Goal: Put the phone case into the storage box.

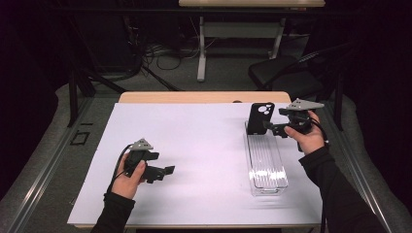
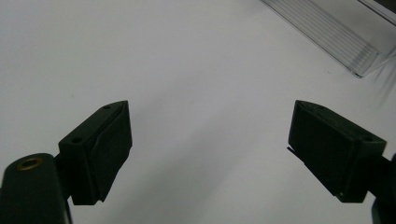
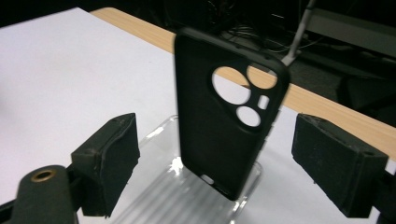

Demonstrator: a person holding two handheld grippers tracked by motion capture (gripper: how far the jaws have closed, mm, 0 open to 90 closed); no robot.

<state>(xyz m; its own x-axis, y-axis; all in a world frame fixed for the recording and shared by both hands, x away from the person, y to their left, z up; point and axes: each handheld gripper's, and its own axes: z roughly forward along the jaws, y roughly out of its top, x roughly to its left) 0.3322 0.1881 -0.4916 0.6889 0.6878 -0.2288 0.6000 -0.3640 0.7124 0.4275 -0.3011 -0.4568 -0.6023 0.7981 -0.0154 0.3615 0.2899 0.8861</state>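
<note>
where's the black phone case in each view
High view: the phone case stands upright at the far end of the clear tray, right of centre, just left of the right gripper.
Left gripper view: not in it; the tray's corner sits top right.
Right gripper view: centre, upright between the open jaws, foot in the tray.
Shared landmark: the clear ribbed tray.

The left hand-held gripper (image 1: 165,171) is hovering low at the near left, gripped by the left hand (image 1: 130,175), pointing rightward with its jaws standing wide apart and nothing between them. The right hand-held gripper (image 1: 268,127) is being held at the far right by the right hand (image 1: 306,137), pointing leftward, its jaws spread wide and pressing on nothing. Dark sleeves are covering both forearms.
</note>
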